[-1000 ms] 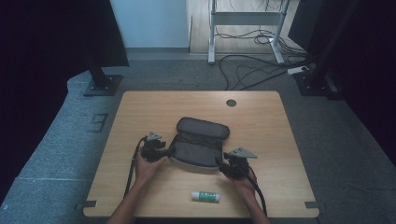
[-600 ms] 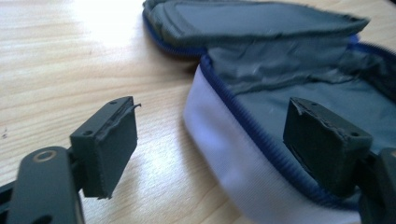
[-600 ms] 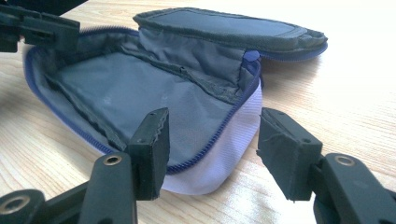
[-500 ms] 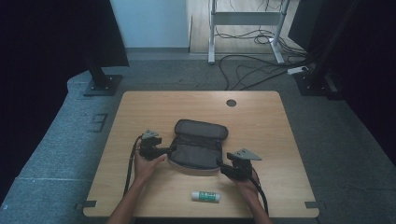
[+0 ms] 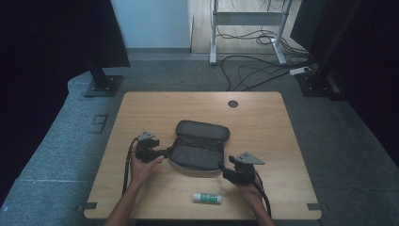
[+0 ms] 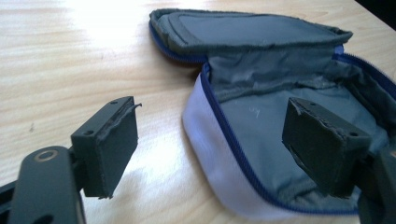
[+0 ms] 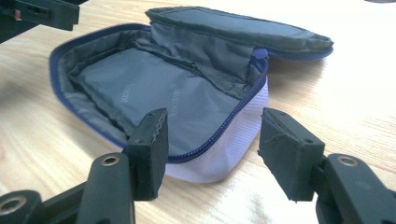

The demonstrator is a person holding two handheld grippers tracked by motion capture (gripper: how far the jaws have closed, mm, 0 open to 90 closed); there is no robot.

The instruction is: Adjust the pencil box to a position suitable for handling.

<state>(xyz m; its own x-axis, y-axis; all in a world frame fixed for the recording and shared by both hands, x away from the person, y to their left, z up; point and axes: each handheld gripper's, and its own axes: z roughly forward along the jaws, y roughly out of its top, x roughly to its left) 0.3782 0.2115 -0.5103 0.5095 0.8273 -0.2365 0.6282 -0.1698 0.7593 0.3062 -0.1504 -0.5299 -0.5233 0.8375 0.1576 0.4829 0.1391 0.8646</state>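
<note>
A light wooden surface (image 5: 263, 117) with rounded corners stands on grey carpet (image 5: 353, 141); a dark round grommet hole (image 5: 233, 103) sits near its far edge. Beyond that far edge, a pale wall (image 5: 150, 23) rises, with the white metal legs of another desk frame (image 5: 247, 28) to its right and loose black cables (image 5: 254, 70) on the floor below them. A black stand base (image 5: 101, 84) rests off the surface's far left corner, and dark curtains (image 5: 42, 56) close both sides.
</note>
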